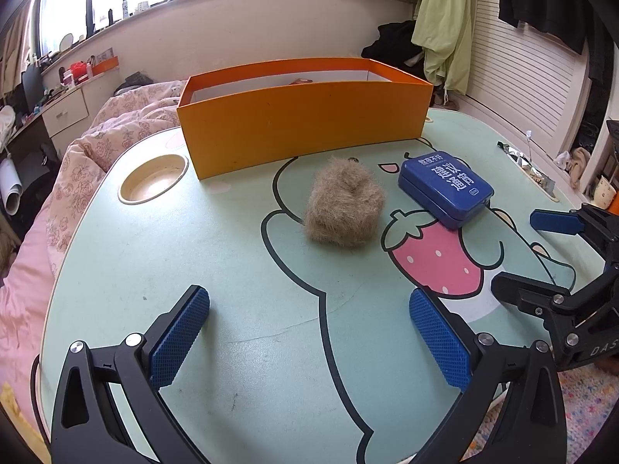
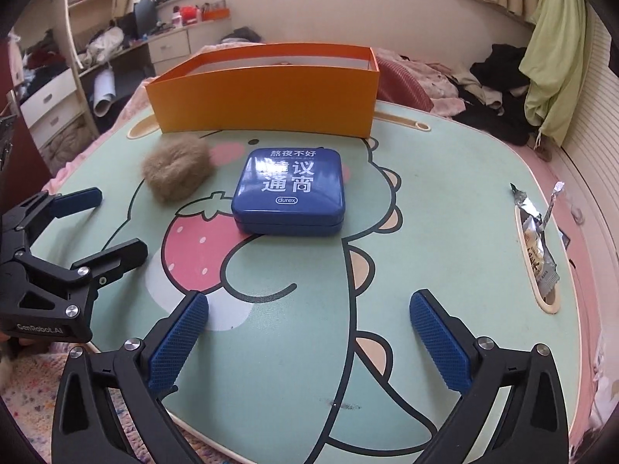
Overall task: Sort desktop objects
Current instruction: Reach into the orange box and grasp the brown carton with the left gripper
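Observation:
An open orange box [image 1: 305,123] [image 2: 267,96] stands at the far side of the mint cartoon table [image 1: 216,270] [image 2: 445,193]; something reddish barely shows over its wall. In front of it lie a tan fluffy ball [image 1: 344,208] [image 2: 176,172] and, to its right, a closed blue tin [image 1: 445,187] [image 2: 290,193]. My left gripper [image 1: 309,297] [image 2: 120,221] is open over bare table, short of the ball. My right gripper [image 2: 309,301] [image 1: 516,249] is open too, nothing between its fingers, short of the tin.
A silver snack wrapper [image 2: 537,239] [image 1: 530,166] lies in a slot at the table's right edge. A round cup recess [image 1: 153,179] sits at the far left. Bedding [image 1: 77,162] surrounds the table, with a patterned rug [image 2: 31,394] below the near edge.

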Motion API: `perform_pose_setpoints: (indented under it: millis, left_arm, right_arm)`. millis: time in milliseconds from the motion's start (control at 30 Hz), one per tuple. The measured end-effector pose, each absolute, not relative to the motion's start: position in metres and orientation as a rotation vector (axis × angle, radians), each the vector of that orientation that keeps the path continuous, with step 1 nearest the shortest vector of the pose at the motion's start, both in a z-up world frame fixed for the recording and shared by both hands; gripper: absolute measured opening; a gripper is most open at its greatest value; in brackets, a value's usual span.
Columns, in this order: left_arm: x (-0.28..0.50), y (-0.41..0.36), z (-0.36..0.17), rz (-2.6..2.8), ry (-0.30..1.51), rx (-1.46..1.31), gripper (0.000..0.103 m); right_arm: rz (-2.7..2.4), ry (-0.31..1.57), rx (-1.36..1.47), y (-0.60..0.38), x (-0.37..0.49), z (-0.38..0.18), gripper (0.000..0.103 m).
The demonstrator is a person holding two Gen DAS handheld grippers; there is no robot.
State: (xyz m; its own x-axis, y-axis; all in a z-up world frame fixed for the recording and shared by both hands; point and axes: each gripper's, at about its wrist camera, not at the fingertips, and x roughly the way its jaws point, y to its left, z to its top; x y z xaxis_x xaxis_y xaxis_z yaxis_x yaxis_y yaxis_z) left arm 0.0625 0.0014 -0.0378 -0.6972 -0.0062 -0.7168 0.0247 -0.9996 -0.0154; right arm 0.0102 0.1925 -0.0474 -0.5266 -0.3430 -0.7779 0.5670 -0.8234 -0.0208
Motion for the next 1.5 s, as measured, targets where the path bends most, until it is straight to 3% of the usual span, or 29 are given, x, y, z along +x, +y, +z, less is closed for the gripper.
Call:
perform_pose_setpoints:
  millis: [367,633,767,833,933,1200,1233,1267,1300,1400,1500]
  left_arm:
    - [0.064,0.001,-0.030,-2.915,0.059,1.222,0.103]
    - [0.035,-0.034,0.038,-2.951,0.246,1.119,0.102]
    - [-0.015,-0.057,0.076,-2.924,0.268,1.134,0.084]
    - [-0.049,-0.065,0.083,-2.891,0.289,1.204,0.082]
    - [-0.096,-0.067,0.075,-2.815,0.277,1.349,0.070]
    - [-0.177,-0.024,0.029,-2.685,0.029,1.534,0.052]
    - [-0.183,-0.023,0.024,-2.673,0.034,1.556,0.046]
    - [-0.188,-0.023,0.018,-2.658,0.042,1.578,0.029]
    - [-0.191,-0.022,0.013,-2.650,0.049,1.598,0.019]
    - [-0.190,-0.024,0.010,-2.679,0.038,1.592,0.020]
    - [-0.175,-0.040,0.027,-2.741,0.185,1.524,0.020]
  right_arm:
    - [-2.335,0.349,1.091,0.201,0.021,-0.032,0.103]
    - [-2.337,0.350,1.086,0.201,0.020,-0.032,0.103]
    - [-2.337,0.350,1.087,0.201,0.020,-0.033,0.103]
    - [-2.336,0.349,1.087,0.200,0.019,-0.033,0.103]
    - [-2.334,0.347,1.085,0.200,0.018,-0.032,0.103]
    - [-2.330,0.339,1.079,0.202,0.016,-0.033,0.103]
    - [-2.329,0.338,1.078,0.202,0.016,-0.034,0.103]
    - [-2.329,0.338,1.078,0.202,0.016,-0.034,0.103]
    - [-2.329,0.339,1.076,0.202,0.016,-0.034,0.103]
    - [-2.329,0.345,1.071,0.201,0.017,-0.035,0.103]
    - [-2.328,0.340,1.072,0.201,0.015,-0.035,0.103]
